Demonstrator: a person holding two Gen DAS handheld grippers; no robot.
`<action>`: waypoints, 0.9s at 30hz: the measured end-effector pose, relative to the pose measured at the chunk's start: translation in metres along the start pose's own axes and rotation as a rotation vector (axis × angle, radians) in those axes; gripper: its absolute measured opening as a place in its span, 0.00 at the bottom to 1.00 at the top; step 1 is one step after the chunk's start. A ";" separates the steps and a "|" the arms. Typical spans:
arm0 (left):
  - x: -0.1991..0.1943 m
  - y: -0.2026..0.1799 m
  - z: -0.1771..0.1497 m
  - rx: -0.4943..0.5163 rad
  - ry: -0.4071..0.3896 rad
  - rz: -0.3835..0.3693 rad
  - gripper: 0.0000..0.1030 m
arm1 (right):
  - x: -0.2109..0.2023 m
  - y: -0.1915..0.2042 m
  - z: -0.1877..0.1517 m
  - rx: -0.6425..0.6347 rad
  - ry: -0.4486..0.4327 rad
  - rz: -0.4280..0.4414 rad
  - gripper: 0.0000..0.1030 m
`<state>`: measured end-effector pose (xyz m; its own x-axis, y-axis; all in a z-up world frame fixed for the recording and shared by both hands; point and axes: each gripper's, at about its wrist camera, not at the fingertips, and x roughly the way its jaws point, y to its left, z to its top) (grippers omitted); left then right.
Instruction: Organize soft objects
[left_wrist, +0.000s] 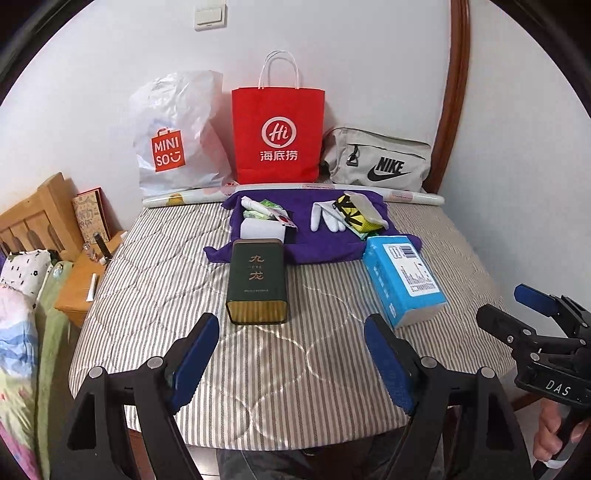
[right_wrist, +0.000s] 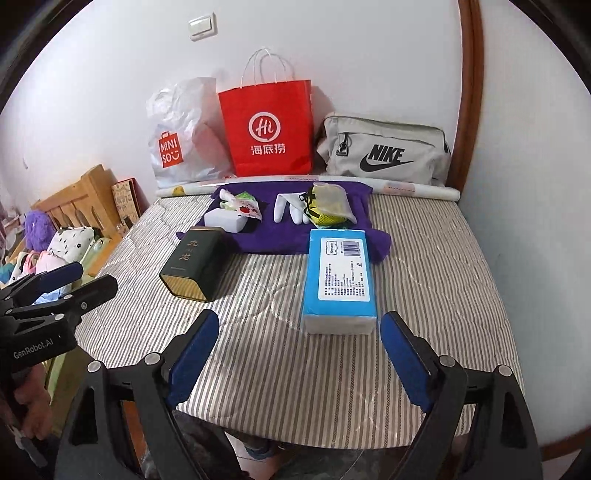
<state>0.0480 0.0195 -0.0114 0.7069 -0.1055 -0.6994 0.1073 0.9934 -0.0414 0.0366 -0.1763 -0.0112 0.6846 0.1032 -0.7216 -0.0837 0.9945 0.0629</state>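
Soft items lie on the purple cloth (left_wrist: 325, 247) at the worktop's (left_wrist: 155, 295) far side. Blue tissue pack (right_wrist: 338, 277) and tin (left_wrist: 257, 282) block the approach; a reach may knock them. Left tongs (left_wrist: 291, 363) and right tongs (right_wrist: 299, 360) stand apart, empty.

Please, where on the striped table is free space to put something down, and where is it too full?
Free: the near strip of the striped cover before the green tin and blue tissue pack, the lane between them, and the right side beside the pack. Crowded: the purple cloth with its small items, and the bags behind.
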 end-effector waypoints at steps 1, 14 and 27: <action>-0.002 -0.001 -0.001 0.001 -0.002 0.000 0.77 | -0.002 0.000 -0.001 -0.001 -0.003 0.000 0.86; -0.016 -0.007 -0.008 0.010 -0.019 0.011 0.77 | -0.016 0.006 -0.011 -0.025 -0.024 -0.003 0.86; -0.019 -0.008 -0.008 0.011 -0.019 0.014 0.77 | -0.020 0.008 -0.012 -0.031 -0.033 0.004 0.86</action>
<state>0.0279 0.0138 -0.0036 0.7212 -0.0927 -0.6865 0.1051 0.9942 -0.0238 0.0133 -0.1706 -0.0043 0.7075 0.1080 -0.6984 -0.1083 0.9932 0.0439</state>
